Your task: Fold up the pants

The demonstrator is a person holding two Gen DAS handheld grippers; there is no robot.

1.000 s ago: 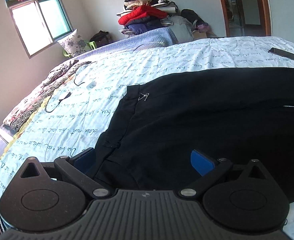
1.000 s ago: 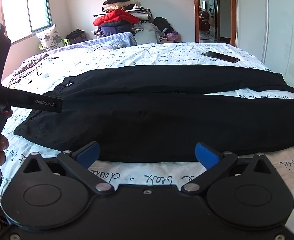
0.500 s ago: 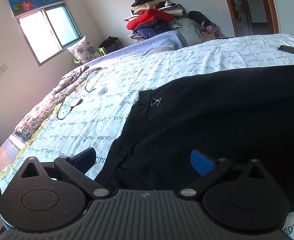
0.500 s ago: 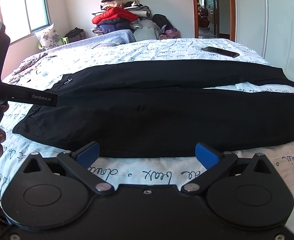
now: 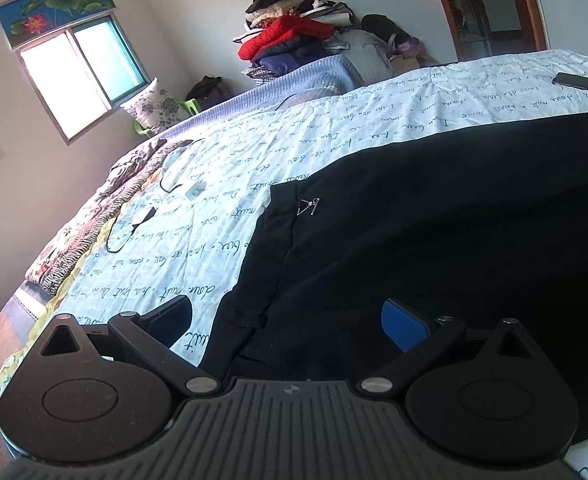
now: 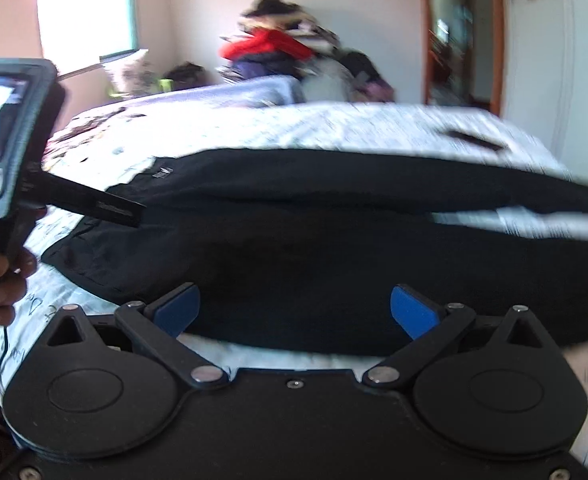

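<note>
Pants [image 5: 434,240] flat across bed [image 5: 334,136], both legs out; left tongs [image 5: 286,326] apart, drawn nearer waistband corner; right tongs [image 6: 294,306] apart, now swinging along near hem — grasp likely imminent, no fold yet.

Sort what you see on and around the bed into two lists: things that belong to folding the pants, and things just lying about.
Belongs to the job:
black pants
left gripper, open
right gripper, open

Just lying about:
phone on the bedspread
black cable
clothes pile by the wall
floral pillow under the window
</note>
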